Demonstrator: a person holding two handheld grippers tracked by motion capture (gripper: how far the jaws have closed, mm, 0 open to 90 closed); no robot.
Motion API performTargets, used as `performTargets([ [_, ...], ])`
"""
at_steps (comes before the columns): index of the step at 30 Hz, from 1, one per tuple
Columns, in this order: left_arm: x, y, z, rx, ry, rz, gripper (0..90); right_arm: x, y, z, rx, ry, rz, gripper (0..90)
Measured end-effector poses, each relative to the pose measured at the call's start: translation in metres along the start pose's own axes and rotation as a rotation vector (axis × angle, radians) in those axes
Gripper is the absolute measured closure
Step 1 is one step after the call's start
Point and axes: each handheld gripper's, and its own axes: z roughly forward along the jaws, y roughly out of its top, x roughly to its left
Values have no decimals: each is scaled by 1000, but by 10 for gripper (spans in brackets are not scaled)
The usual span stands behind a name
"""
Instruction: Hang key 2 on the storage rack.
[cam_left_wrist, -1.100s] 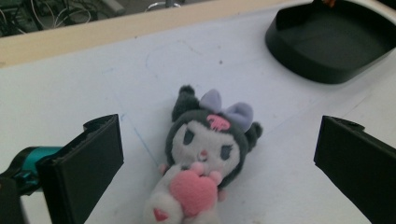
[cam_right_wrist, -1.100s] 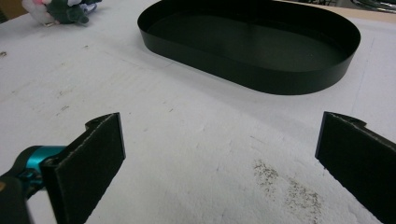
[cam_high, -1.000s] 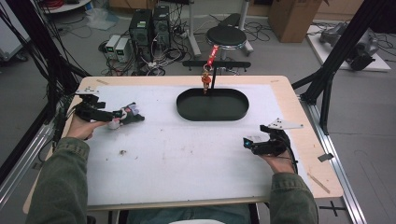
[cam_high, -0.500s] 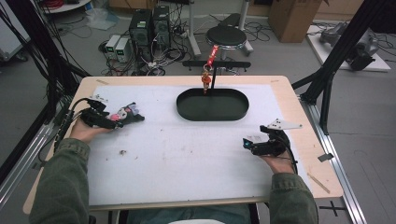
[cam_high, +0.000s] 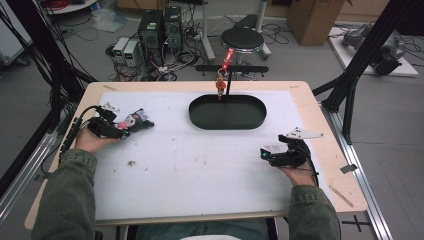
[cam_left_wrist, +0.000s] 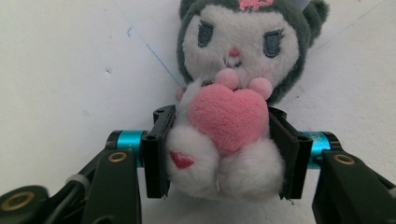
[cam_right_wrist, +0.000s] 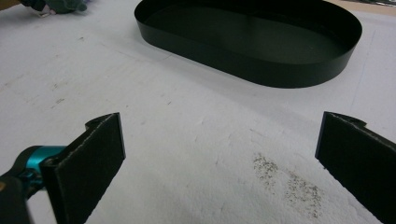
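Note:
A small plush toy (cam_left_wrist: 233, 60) with a dark grey hood, a white face and a pink heart lies on the white table mat at the left (cam_high: 135, 120). My left gripper (cam_left_wrist: 219, 154) has just been closing, and its black pads (cam_left_wrist: 159, 154) now press on both sides of the toy's white body. In the high view the left gripper (cam_high: 127, 127) lies low on the mat, pointing right. My right gripper (cam_high: 264, 152) rests on the mat at the right with its jaws wide apart and nothing between them (cam_right_wrist: 219, 158).
A black oval tray (cam_high: 227, 122) sits at the back middle of the mat, also ahead of the right gripper (cam_right_wrist: 261, 74). A thin black stand with a red-orange charm (cam_high: 221, 85) rises behind it. Dark crumbs (cam_right_wrist: 285, 179) speckle the mat.
The left gripper's jaws have come in against the plush toy, which lay between them before. The right hand and gripper have kept still.

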Motion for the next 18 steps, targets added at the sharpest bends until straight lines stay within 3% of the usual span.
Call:
performTargets([
  [3,-2,1,-1,-3,6,6,521,0,0,0,-5,2,-2,4],
  [12,1,3,-17,-34,-44,-34,545,-1,0,-1,-8,4,3,4],
  [18,-2,19,-41,-64,-41,-3,545,-1,1,0,-15,10,4,4],
])
